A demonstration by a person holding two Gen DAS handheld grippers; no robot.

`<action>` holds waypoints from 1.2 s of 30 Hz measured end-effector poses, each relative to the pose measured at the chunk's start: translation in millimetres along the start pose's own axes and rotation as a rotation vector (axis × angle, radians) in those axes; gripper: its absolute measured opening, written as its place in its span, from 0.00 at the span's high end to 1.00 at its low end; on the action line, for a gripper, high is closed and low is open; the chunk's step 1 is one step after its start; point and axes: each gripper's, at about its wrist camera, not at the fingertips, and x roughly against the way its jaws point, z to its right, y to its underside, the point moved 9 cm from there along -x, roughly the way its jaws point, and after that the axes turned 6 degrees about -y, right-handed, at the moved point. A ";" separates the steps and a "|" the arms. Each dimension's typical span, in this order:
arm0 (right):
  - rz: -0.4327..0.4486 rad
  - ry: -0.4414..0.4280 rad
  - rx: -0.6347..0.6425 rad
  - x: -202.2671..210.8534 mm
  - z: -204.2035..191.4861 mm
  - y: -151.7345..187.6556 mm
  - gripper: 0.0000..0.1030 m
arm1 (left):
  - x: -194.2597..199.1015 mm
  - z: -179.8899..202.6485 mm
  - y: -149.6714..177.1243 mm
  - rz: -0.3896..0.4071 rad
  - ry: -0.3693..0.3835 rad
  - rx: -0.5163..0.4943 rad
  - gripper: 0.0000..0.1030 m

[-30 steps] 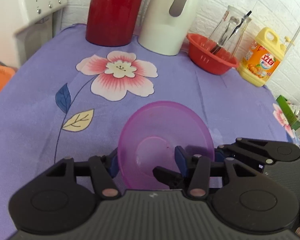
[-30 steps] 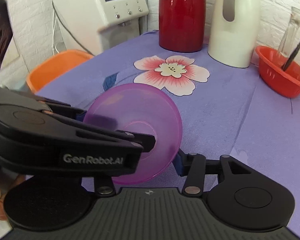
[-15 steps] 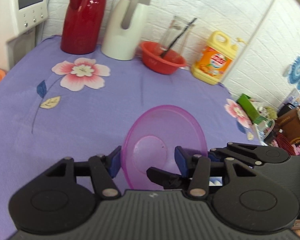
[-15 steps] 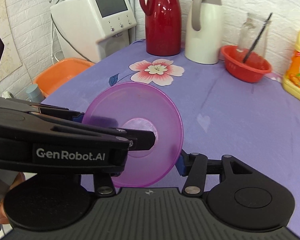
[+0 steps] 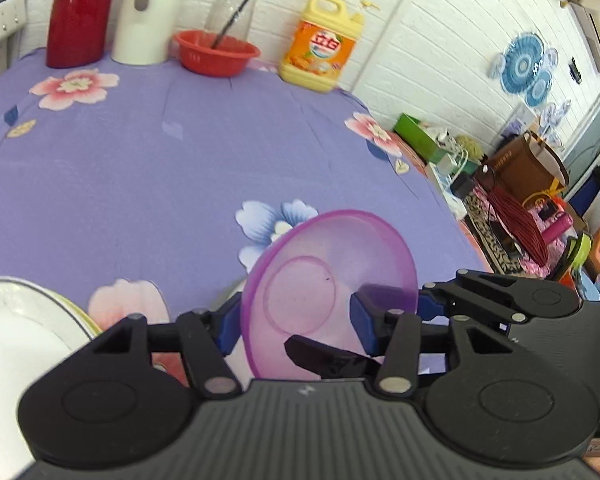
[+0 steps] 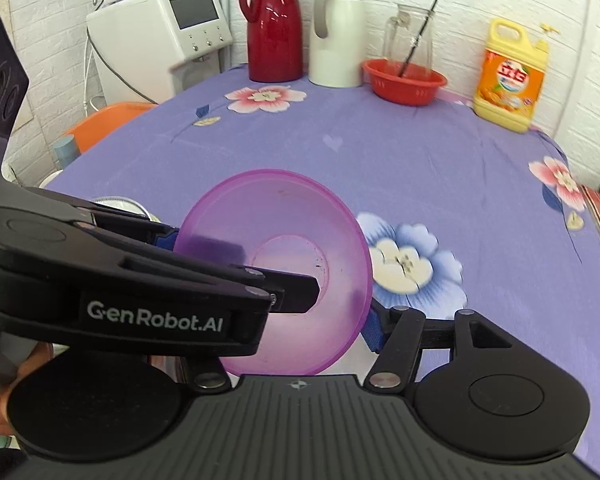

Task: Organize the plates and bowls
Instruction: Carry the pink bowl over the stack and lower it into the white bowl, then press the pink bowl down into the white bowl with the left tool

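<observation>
A translucent purple bowl [image 5: 332, 280] is held tilted above the purple tablecloth. My left gripper [image 5: 296, 324] is shut on its rim at one side. My right gripper [image 6: 276, 320] is shut on the opposite rim of the same bowl [image 6: 284, 216], its left finger hidden behind the left gripper's body [image 6: 100, 280]. The right gripper's finger [image 5: 500, 296] crosses the left wrist view at right. A white bowl or plate [image 5: 20, 320] shows at the lower left of the left wrist view; its rim peeks out in the right wrist view [image 6: 116, 202].
At the table's back stand a red thermos [image 6: 274, 24], a white jug [image 6: 336, 32], a red basket [image 6: 404, 80] with a glass jar and a yellow detergent bottle [image 6: 508, 76]. A white appliance [image 6: 160, 36] and orange chair [image 6: 100, 120] are left. Clutter lies beyond the right edge [image 5: 500, 200].
Both grippers have carried the purple bowl back toward the near side of the table and to the right. The back-row items look farther away. The white dish has come into view.
</observation>
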 end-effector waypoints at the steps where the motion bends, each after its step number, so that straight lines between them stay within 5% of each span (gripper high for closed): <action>1: 0.001 -0.002 -0.009 0.0 2.0 2.9 0.04 | -2.2 1.8 2.4 -0.004 -0.002 -0.003 0.50; 5: 0.007 -0.016 -0.030 -1.8 6.8 11.8 0.06 | -13.0 5.2 5.9 -0.011 -0.030 -0.031 0.50; 11: 0.057 -0.017 -0.024 7.7 10.4 19.0 0.06 | -4.0 2.2 -0.7 0.035 -0.074 -0.075 0.30; 17: 0.182 -0.002 -0.090 29.7 22.5 30.3 0.00 | 31.1 8.7 -11.1 0.185 -0.088 -0.129 0.24; 20: 0.266 0.013 -0.162 39.9 26.1 39.8 0.00 | 42.9 6.7 -12.2 0.265 -0.115 -0.099 0.09; 23: 0.320 0.028 -0.230 44.0 27.4 52.9 0.00 | 47.9 -1.2 -9.8 0.324 -0.145 -0.048 0.08; 28: 0.338 0.091 -0.311 43.4 37.4 73.0 0.00 | 34.8 -18.3 1.3 0.289 -0.205 -0.018 0.08; 36: 0.311 0.096 -0.299 28.7 46.1 60.7 0.00 | 14.1 -31.4 -5.5 0.250 -0.253 -0.012 0.08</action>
